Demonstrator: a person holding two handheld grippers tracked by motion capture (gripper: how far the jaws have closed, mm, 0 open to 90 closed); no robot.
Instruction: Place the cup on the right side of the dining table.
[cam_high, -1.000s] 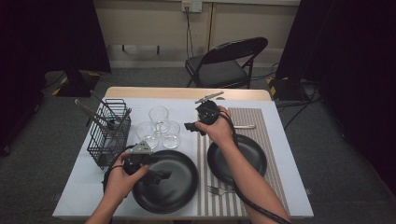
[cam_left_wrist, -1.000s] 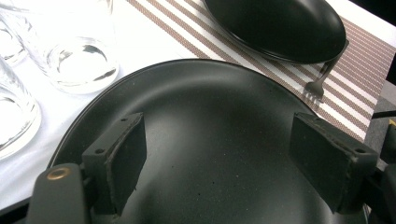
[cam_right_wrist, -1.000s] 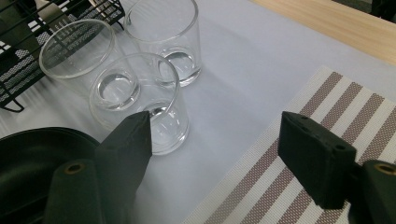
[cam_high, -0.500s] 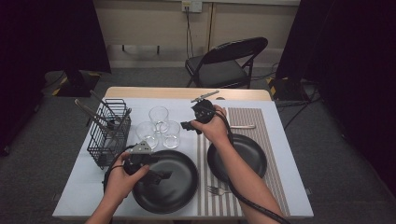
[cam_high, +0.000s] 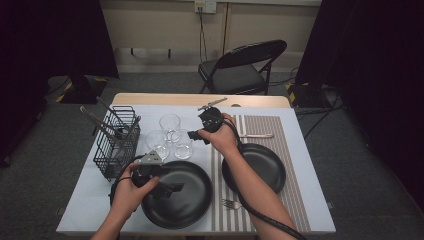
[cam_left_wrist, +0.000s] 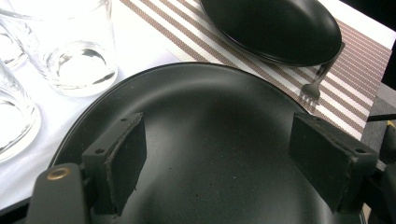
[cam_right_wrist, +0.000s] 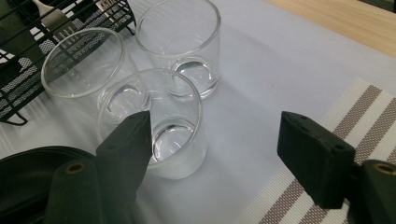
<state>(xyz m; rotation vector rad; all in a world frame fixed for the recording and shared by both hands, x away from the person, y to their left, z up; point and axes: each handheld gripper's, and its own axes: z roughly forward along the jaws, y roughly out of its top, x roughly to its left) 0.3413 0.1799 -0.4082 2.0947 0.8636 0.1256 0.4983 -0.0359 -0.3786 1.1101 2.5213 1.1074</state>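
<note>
My right gripper (cam_right_wrist: 215, 154) hangs spread wide just beside the nearest glass (cam_right_wrist: 156, 121), gripping nothing. My left gripper (cam_left_wrist: 217, 163) hovers spread and empty over the big black plate (cam_left_wrist: 210, 102).

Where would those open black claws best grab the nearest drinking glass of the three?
Probably across the nearest glass at mid-wall, from its bare tablecloth side. It stands upright, and its round wall fits between the right gripper's open jaws. The two other glasses crowd its far side.
</note>
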